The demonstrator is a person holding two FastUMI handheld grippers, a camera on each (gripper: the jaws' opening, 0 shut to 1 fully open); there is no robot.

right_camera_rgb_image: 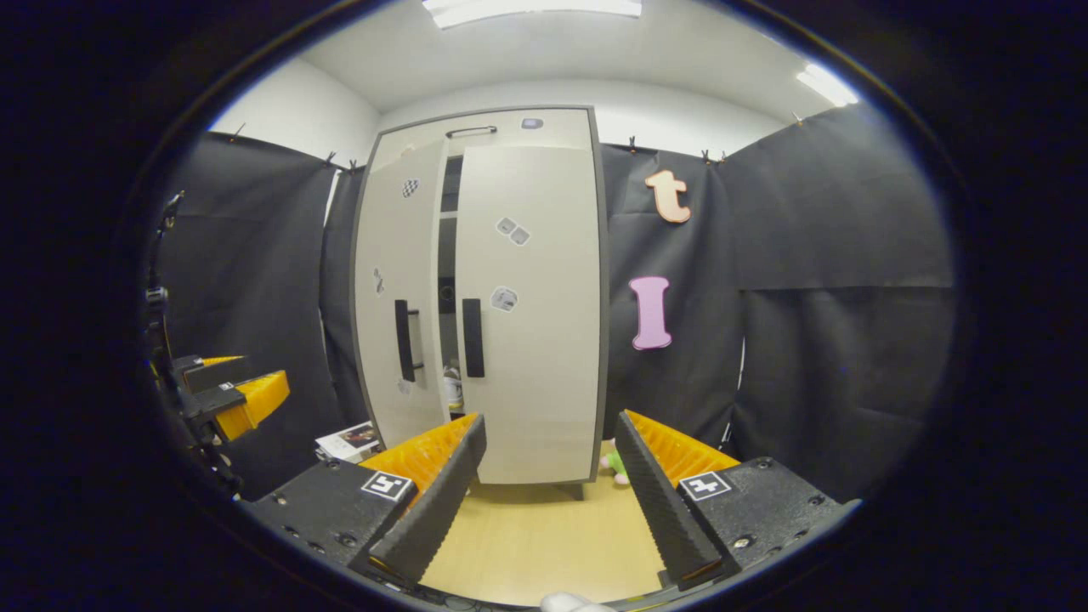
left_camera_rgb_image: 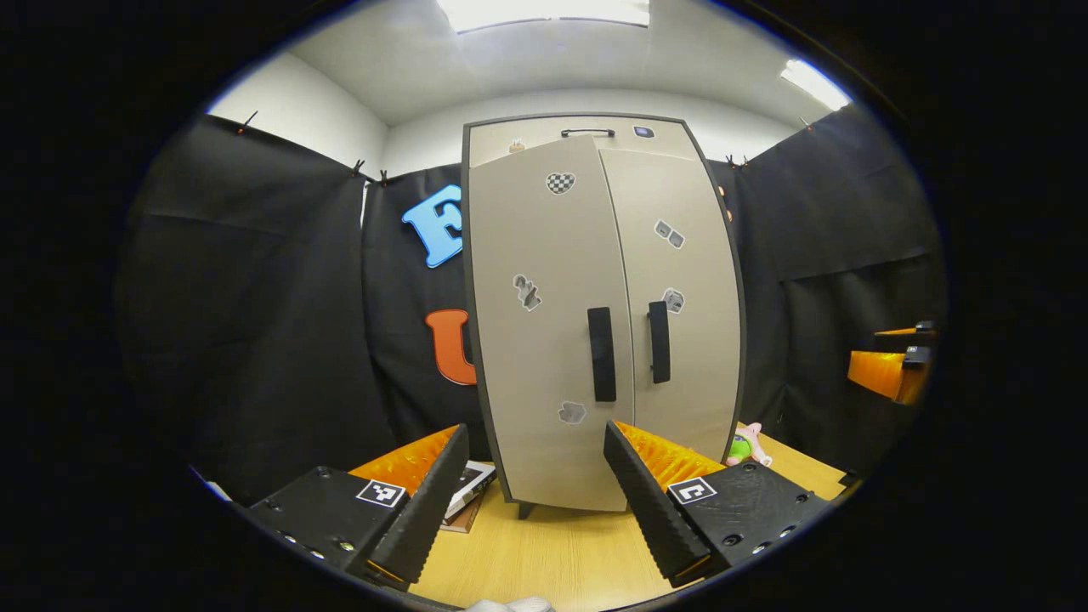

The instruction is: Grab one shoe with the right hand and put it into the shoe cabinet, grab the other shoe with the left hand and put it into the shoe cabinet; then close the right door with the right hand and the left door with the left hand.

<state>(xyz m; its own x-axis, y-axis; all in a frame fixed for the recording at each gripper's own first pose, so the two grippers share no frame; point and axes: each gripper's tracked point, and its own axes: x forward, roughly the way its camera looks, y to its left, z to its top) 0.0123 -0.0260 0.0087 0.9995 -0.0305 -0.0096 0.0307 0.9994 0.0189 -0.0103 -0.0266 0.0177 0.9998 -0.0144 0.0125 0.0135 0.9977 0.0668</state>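
Shoe cabinet (left_camera_rgb_image: 595, 323) stands upright at the far edge of the wooden table (left_camera_rgb_image: 544, 552), toward its middle. Right door (right_camera_rgb_image: 527, 314) looks flush. Left door (right_camera_rgb_image: 399, 297) is ajar: the right gripper view shows a dark gap between the two, with a pale shape low in it (right_camera_rgb_image: 453, 387) that's probably a shoe, too small to be sure. From the left gripper view the doors read nearly shut, so the gap is narrow.

Left gripper (left_camera_rgb_image: 527, 484): fingers apart, holding nothing, hovering over the table in front of the left door. Right gripper (right_camera_rgb_image: 552, 476): fingers apart, empty, facing the right door's lower half.

Handling: doors are stiff flat panels, likely light on hinges. Faces look smooth, so a push there could slip. Better contact is the left door's vertical bar handle (left_camera_rgb_image: 602, 354), or flat on the panel beside it, near the free edge. A gentle push should do; the cabinet stands on small feet and may skid on the table.

Hidden: cabinet interior and second shoe not visible. Hinges out of sight. A book (left_camera_rgb_image: 466, 486) by the cabinet's left foot is partly covered by the gripper finger; a small toy (left_camera_rgb_image: 748, 446) sits at its right base.
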